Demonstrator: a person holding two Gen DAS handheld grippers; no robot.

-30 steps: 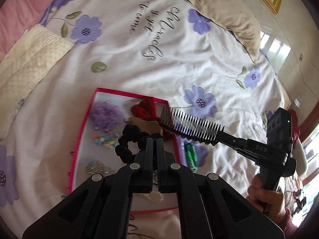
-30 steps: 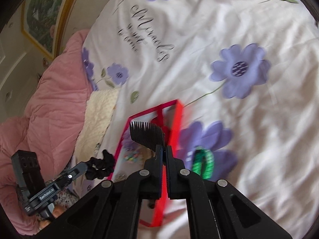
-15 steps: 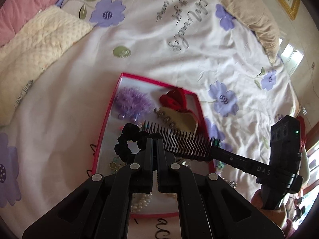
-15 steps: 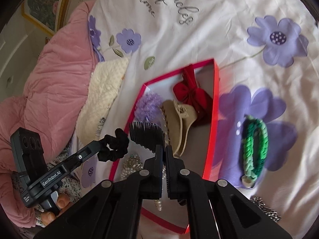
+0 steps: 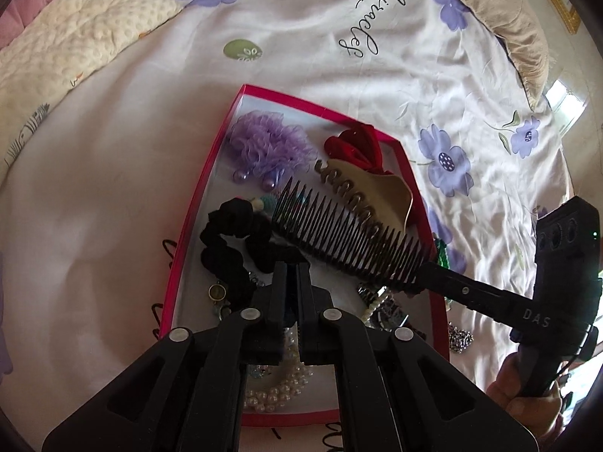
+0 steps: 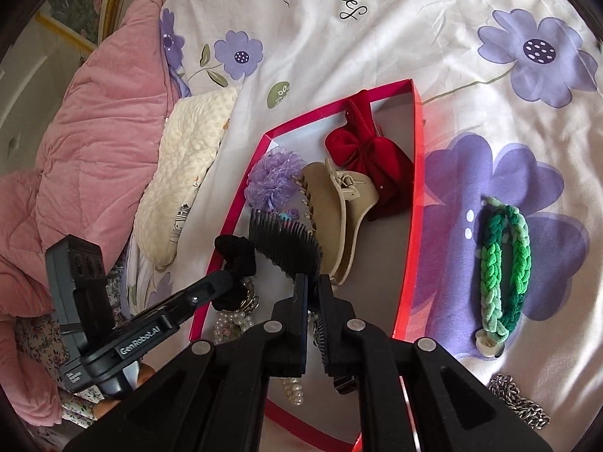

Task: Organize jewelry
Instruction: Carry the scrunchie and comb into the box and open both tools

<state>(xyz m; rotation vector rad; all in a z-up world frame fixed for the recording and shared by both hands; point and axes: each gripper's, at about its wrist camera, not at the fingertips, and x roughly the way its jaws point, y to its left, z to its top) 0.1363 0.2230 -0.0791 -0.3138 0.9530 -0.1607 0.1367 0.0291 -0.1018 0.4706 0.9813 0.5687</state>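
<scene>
On the flower-printed white bedsheet (image 5: 113, 173), lower your left gripper (image 5: 291, 269), clamped on the black fabric scrunchie (image 5: 230, 241), and your right gripper (image 6: 312, 282), whose jaws have just begun parting around the black plastic comb (image 6: 286, 245), into the red-rimmed tray (image 5: 188, 222) before releasing.

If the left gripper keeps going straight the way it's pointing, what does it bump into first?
Probably the red tray's floor. The left gripper holds a black scrunchie just above it, so the scrunchie would touch down first; depth is hard to judge.

Both wrist cams look down, close, sharing red tray (image 5: 196, 203)
</scene>
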